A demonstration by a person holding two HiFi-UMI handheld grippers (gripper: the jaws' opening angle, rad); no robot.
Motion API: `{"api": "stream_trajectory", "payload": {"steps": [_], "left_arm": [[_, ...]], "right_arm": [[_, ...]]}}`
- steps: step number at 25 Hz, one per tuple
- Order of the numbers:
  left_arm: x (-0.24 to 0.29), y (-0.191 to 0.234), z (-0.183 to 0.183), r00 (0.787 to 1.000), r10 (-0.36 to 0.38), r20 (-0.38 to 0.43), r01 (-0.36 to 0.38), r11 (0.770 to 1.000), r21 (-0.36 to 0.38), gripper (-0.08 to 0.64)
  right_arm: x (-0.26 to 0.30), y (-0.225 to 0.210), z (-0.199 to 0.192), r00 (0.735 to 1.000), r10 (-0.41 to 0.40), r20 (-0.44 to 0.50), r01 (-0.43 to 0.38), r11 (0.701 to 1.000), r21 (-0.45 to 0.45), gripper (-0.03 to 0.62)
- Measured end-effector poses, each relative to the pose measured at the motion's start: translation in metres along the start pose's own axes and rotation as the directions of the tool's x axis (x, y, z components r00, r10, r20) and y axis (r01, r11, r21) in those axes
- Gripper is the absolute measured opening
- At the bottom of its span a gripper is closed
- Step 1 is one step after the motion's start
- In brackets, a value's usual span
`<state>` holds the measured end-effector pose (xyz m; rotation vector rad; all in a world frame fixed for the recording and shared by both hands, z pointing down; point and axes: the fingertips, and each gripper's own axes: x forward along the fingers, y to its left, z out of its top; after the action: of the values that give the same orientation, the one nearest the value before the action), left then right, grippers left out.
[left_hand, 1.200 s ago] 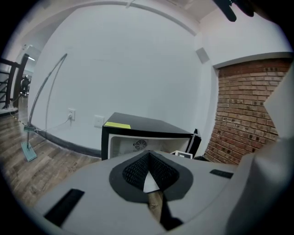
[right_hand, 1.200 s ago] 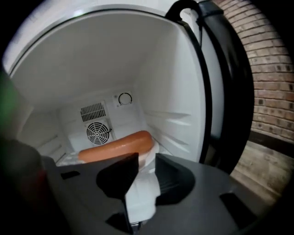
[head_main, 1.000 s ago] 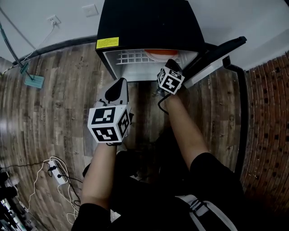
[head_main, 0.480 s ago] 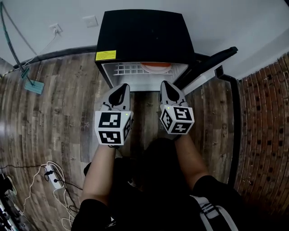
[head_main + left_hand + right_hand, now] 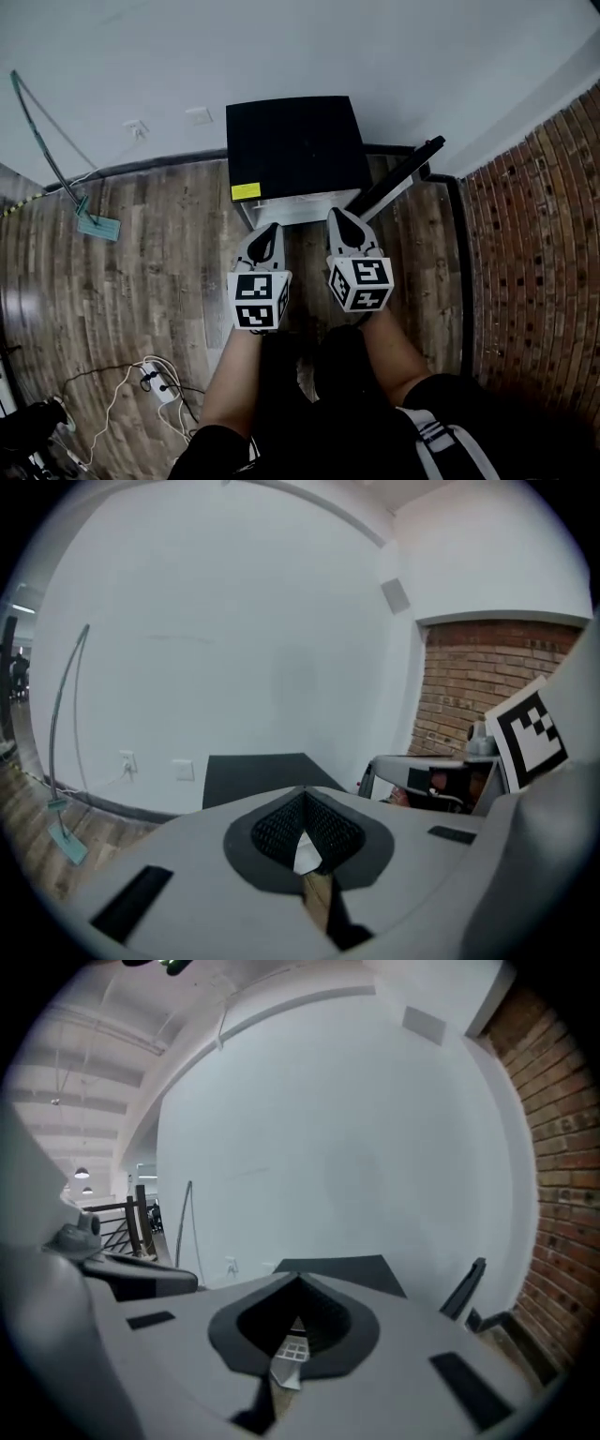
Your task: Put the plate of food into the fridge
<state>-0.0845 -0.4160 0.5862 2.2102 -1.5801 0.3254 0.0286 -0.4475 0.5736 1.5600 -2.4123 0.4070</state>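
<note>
The person stands over the small black fridge (image 5: 295,145) with both tools held out side by side just in front of it. The left gripper (image 5: 266,231) has its jaws pressed together on nothing, and the right gripper (image 5: 339,218) is likewise closed and empty. I can't see the plate anywhere. From here the fridge top hides the inside, so my guess is that the plate already sits on a shelf in there. The door (image 5: 394,178) stands open to the right. Swinging it shut looks like the only step left.
</note>
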Motion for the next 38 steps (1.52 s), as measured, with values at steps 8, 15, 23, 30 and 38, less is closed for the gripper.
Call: {"api": "stream_trajectory", "payload": {"steps": [8,15,23,30,38], "left_arm": [[-0.122,-0.081,0.215,0.999,-0.025,0.048,0.024,1.0,0.015,-0.002],[-0.173,-0.174,0.307,0.988,-0.046,0.144,0.038,0.998,0.056,-0.002],[-0.201,-0.244,0.345,0.975,-0.054,0.213,0.031,0.993,0.11,-0.003],[-0.216,-0.278,0.342,0.97,-0.054,0.239,0.02,0.99,0.14,-0.002],[-0.205,-0.303,0.315,0.967,-0.05,0.249,0.013,0.989,0.15,-0.003]], "right_arm": [[-0.129,0.007,0.208,0.998,-0.043,0.054,0.04,0.998,0.05,0.012],[-0.221,-0.01,0.321,0.981,-0.006,0.193,-0.001,0.999,0.036,0.012],[-0.292,-0.028,0.375,0.953,0.037,0.301,-0.03,0.999,-0.027,0.012],[-0.319,-0.036,0.369,0.949,0.061,0.311,-0.05,0.998,-0.043,0.012],[-0.329,-0.055,0.335,0.945,0.079,0.317,-0.066,0.997,-0.052,0.012]]}}
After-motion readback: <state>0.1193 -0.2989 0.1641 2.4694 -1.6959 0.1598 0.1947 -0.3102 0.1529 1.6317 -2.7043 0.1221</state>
